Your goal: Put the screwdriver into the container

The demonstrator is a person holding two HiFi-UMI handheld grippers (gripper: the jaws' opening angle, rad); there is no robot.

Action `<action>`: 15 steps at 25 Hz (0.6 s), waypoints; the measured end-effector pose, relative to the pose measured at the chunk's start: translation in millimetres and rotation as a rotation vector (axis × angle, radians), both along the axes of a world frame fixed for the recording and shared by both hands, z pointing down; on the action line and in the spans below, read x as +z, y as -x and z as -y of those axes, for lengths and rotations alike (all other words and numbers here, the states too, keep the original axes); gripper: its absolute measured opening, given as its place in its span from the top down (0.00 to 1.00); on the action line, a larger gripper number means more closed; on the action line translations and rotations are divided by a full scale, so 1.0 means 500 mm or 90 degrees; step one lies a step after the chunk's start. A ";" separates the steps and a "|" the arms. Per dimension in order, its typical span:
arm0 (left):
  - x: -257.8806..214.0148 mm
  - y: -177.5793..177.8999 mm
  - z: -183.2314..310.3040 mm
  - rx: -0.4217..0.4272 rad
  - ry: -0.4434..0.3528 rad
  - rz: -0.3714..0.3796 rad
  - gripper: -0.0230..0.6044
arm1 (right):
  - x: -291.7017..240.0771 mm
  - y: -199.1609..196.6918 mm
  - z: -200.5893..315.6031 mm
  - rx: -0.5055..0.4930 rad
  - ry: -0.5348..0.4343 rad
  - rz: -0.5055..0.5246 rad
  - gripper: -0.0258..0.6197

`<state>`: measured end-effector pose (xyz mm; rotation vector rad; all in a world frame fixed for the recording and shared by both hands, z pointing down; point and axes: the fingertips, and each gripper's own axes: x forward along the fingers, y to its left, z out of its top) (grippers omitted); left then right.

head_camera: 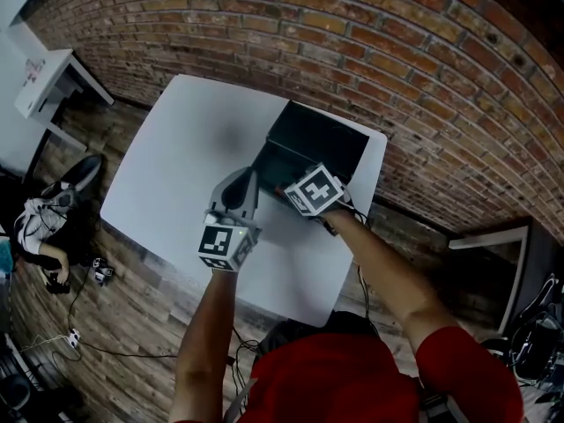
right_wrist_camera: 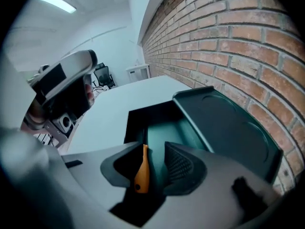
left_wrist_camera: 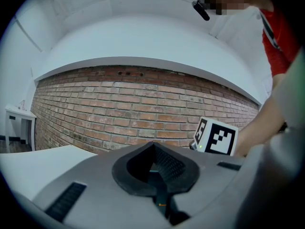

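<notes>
**Inspector:** Start with the right gripper [right_wrist_camera: 153, 149].

**Assistant:** Its jaws stand apart. The orange screwdriver [right_wrist_camera: 141, 173] is between them and lies against the left-hand jaw. A clear gap separates it from the ribbed pad opposite, so nothing clamps it. Its thin end points ahead at the container [right_wrist_camera: 167, 127].

**Inspector:** And the container itself?

**Assistant:** It is dark, rectangular and open, just beyond the jaws. Its lid [right_wrist_camera: 224, 125] is swung back toward the brick wall [head_camera: 397, 42]. I cannot tell whether the screwdriver's tip touches the inside.

**Inspector:** The left gripper [left_wrist_camera: 153, 149]?

**Assistant:** Its jaws are together with nothing between them. It is over the white table [head_camera: 176, 166], just beside the container's near left corner. The right gripper's marker cube [left_wrist_camera: 217, 136] is close on its right.

**Inspector:** Beyond that?

**Assistant:** The container sits at the table's far edge, with the brick wall behind it.
</notes>
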<state>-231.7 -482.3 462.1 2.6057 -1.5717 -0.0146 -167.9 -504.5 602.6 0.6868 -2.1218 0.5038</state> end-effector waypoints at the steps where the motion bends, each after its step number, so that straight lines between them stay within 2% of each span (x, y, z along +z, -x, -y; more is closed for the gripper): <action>1: -0.001 -0.003 -0.002 0.003 0.000 -0.001 0.94 | -0.013 -0.001 -0.002 -0.002 -0.010 0.015 0.75; 4: -0.013 -0.006 -0.008 0.008 -0.004 -0.010 0.94 | -0.076 0.006 -0.010 -0.019 -0.065 0.091 0.75; 9: -0.088 -0.024 -0.039 0.022 -0.046 -0.028 0.94 | -0.254 0.010 -0.057 -0.054 -0.205 0.257 0.82; 15: -0.184 -0.057 -0.098 0.047 -0.081 -0.057 0.94 | -0.428 -0.014 -0.126 -0.065 -0.355 0.412 0.87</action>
